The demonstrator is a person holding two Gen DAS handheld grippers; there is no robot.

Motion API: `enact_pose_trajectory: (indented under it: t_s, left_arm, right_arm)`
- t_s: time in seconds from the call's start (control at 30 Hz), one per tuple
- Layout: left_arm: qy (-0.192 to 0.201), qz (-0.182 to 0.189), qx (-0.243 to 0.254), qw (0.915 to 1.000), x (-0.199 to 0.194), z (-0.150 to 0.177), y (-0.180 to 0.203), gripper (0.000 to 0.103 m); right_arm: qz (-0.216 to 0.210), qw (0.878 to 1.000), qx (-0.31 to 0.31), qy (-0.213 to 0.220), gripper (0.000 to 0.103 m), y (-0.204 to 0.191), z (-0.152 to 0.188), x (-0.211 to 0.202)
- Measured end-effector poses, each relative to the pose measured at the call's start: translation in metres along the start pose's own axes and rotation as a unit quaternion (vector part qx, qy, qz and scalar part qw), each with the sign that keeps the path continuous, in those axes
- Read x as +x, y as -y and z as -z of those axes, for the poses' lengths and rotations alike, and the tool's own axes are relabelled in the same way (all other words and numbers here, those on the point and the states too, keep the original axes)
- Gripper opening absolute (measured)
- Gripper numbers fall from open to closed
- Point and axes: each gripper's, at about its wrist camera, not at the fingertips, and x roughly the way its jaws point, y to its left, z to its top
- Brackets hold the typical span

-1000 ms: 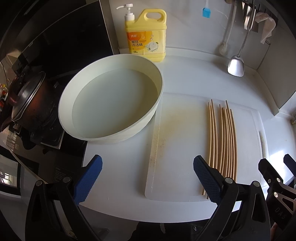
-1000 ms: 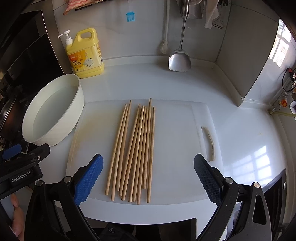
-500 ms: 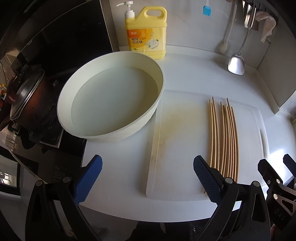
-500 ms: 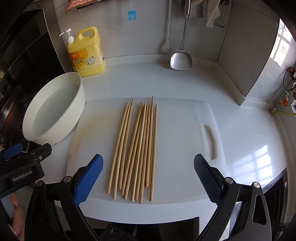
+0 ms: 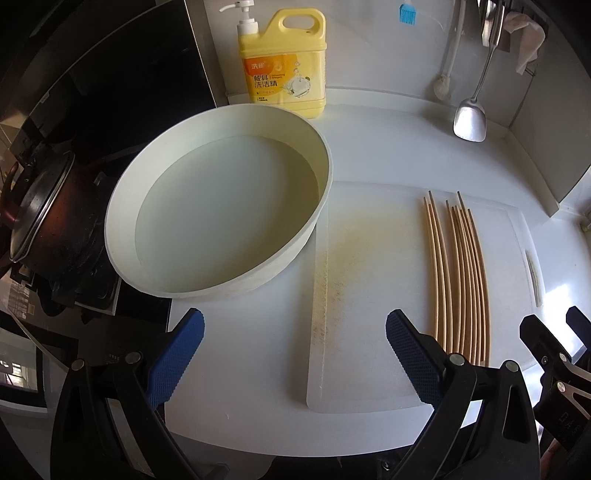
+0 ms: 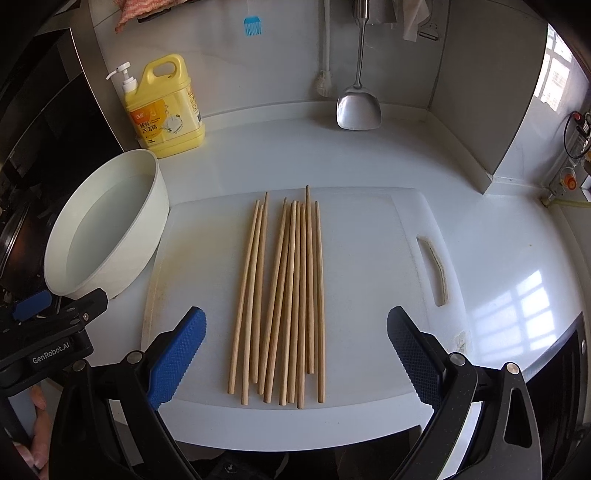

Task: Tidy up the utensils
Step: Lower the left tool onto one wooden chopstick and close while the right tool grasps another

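both tongs (image 6: 295,354) gape empty; light, stiff, slippery wooden chopsticks (image 6: 284,295) at frame centre, probably best pinched mid-length.

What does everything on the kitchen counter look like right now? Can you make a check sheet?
Surface: white counter, white cutting board lying on it.
Job's things: wooden chopsticks lying side by side on the board, none gripped.
Clutter: white basin holding water; yellow detergent bottle; metal spatula hanging.
Grippers: left gripper open, empty; right gripper open, empty, before the chopsticks.
Cables: nothing seen on the counter.
Surroundings: dark pot on the stove, left; blue brush on the wall.
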Motion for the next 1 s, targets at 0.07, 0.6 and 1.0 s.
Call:
enact_pose_trajectory:
  t_s: [0.07, 0.6, 1.0]
  left_arm:
    - [-0.006, 0.005, 0.007, 0.9999, 0.008, -0.001, 0.0, 0.097]
    - [0.01, 0.05, 0.082, 0.9953, 0.056, -0.005, 0.056, 0.097]
    - [0.038, 0.047, 0.048, 0.997, 0.074, 0.008, 0.077, 0.097]
  right_arm:
    - [0.009, 1.0, 0.002, -0.003, 0.094, 0.002, 0.003, 0.006]
    - [0.054, 0.998, 0.044, 0.006, 0.094, 0.046, 0.011, 0.057]
    - [0.043, 0.999, 0.02, 0.02, 0.094, 0.061, 0.015, 0.088]
